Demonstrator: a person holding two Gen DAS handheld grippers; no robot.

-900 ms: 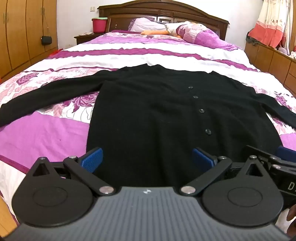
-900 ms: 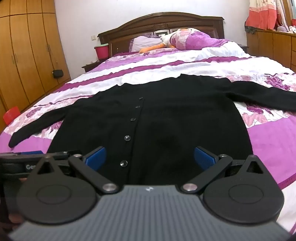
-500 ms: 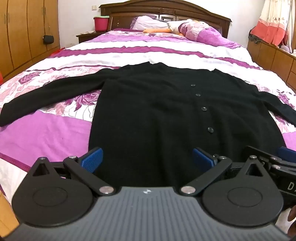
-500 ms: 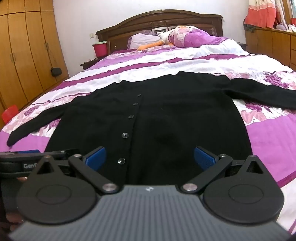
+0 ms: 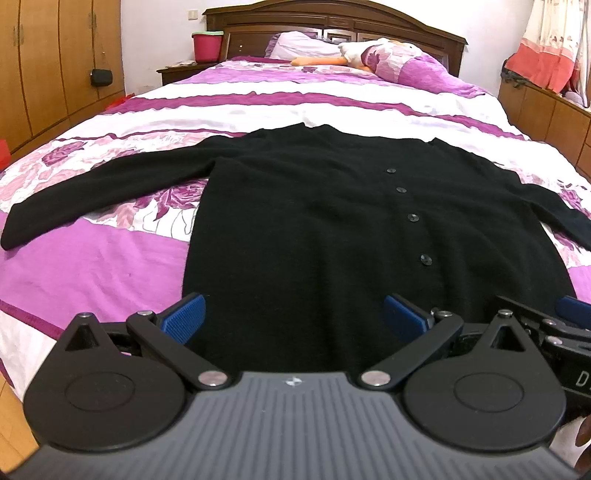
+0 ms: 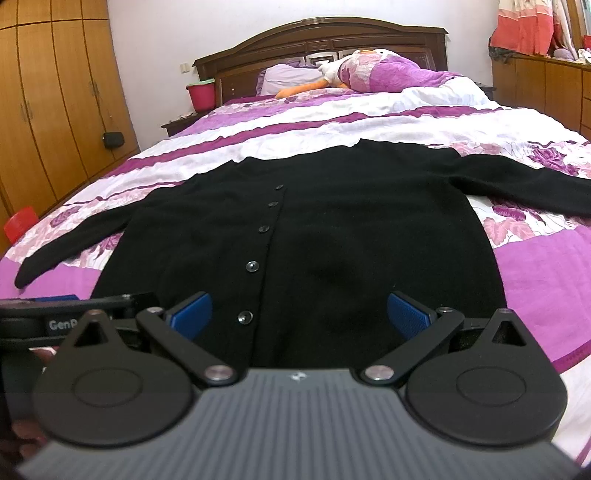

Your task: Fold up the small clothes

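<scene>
A bed [image 5: 110,266] with a dark wooden headboard [image 5: 332,22] carries a bedspread [image 5: 280,107] banded in purple, white and rose print. A black cardigan [image 5: 314,221] lies flat on it, buttoned, both sleeves spread outward. Near the headboard rest 1 pillow [image 5: 295,46] and a folded purple quilt [image 5: 417,70].

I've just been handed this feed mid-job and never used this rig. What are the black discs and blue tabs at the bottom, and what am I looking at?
Each picture comes from a camera on a hand-held two-finger tool, looking along its fingers. The blue tabs are finger pads. The left tool and right tool are both wide open, holding nothing. Ahead, a black buttoned knit cardigan lies flat, sleeves spread, on the purple-and-white floral bedspread. Each view also catches the other tool at its edge.
</scene>
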